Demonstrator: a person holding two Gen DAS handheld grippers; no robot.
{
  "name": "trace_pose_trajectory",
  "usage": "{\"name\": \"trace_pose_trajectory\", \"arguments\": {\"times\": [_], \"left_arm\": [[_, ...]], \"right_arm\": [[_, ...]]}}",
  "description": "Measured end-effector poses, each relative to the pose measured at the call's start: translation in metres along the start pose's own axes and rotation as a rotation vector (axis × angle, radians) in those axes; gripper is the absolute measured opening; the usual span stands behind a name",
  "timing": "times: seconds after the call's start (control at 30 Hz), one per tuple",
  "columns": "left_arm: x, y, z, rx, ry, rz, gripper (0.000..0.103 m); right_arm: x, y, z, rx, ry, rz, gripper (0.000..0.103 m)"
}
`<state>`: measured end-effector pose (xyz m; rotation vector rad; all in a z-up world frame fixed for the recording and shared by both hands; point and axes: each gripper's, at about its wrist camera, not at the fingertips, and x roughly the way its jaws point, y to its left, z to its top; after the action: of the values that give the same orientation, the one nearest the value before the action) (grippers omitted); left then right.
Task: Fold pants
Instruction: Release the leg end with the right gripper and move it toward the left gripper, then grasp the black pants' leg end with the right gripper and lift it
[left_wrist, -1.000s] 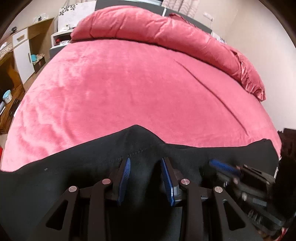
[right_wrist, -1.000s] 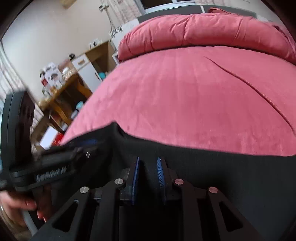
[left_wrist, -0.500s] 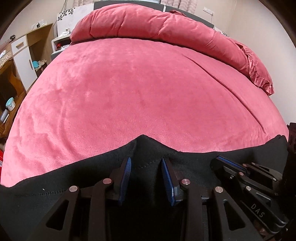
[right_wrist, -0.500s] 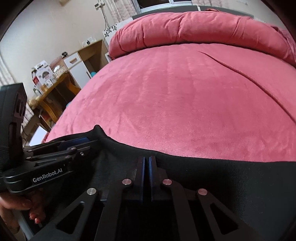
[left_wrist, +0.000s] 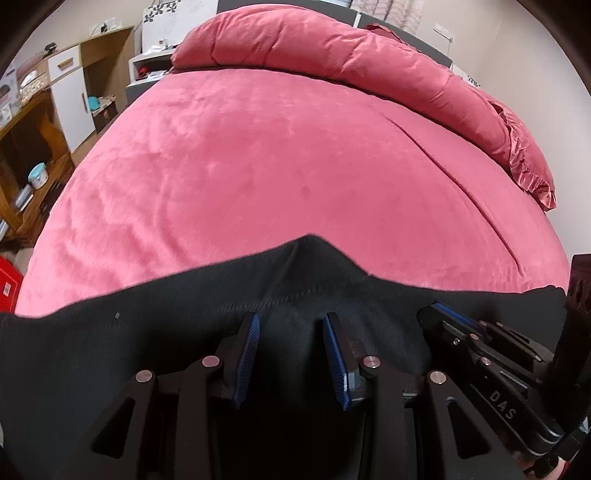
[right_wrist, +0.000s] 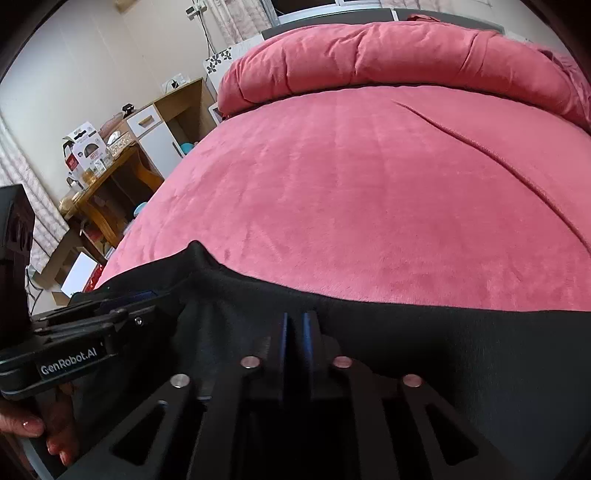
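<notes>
Black pants (left_wrist: 147, 332) lie across the near edge of a red bed (left_wrist: 277, 166). My left gripper (left_wrist: 291, 317) stands with its jaws partly apart, closed on a thick bunch of the pants that rises to a peak just beyond the tips. My right gripper (right_wrist: 294, 315) pinches the pants' (right_wrist: 443, 350) far edge. Its jaws are opening slightly, the pads still nearly together with cloth between them. Each gripper appears in the other's view: the right gripper (left_wrist: 439, 308) on the right, the left gripper (right_wrist: 147, 299) on the left, held by a hand (right_wrist: 55, 435).
A rolled red duvet (left_wrist: 332, 48) lies along the bed's far end. Beyond the bed's (right_wrist: 369, 184) left side stand a wooden desk (right_wrist: 103, 173) with boxes and a white-doored cabinet (left_wrist: 70, 85). A wall runs along the right.
The right gripper's jaws went from apart to fully shut on the pants' edge, then eased to a thin gap. The left gripper kept its hold and shifted slightly.
</notes>
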<state>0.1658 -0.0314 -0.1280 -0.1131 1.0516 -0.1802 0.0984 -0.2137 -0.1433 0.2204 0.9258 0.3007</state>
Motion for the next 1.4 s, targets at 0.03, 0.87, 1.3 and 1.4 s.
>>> {"name": "trace_pose_trajectory", "arguments": {"times": [0.03,0.87,1.3,1.4], "left_arm": [[-0.002,0.001,-0.003,-0.001,-0.001,0.005,0.036],[-0.065,0.058,-0.094,0.028,-0.096,0.062,0.036],[-0.073,0.066,-0.09,-0.027,-0.129,0.044,0.037],[-0.077,0.072,-0.088,-0.058,-0.15,0.056,0.037]], "right_arm": [[-0.003,0.002,-0.001,-0.004,-0.001,0.006,0.021],[-0.094,-0.055,-0.058,0.154,-0.076,-0.101,0.036],[-0.21,-0.218,-0.09,0.539,-0.256,-0.319,0.043],[-0.242,-0.256,-0.113,0.68,-0.322,-0.357,0.048]]}}
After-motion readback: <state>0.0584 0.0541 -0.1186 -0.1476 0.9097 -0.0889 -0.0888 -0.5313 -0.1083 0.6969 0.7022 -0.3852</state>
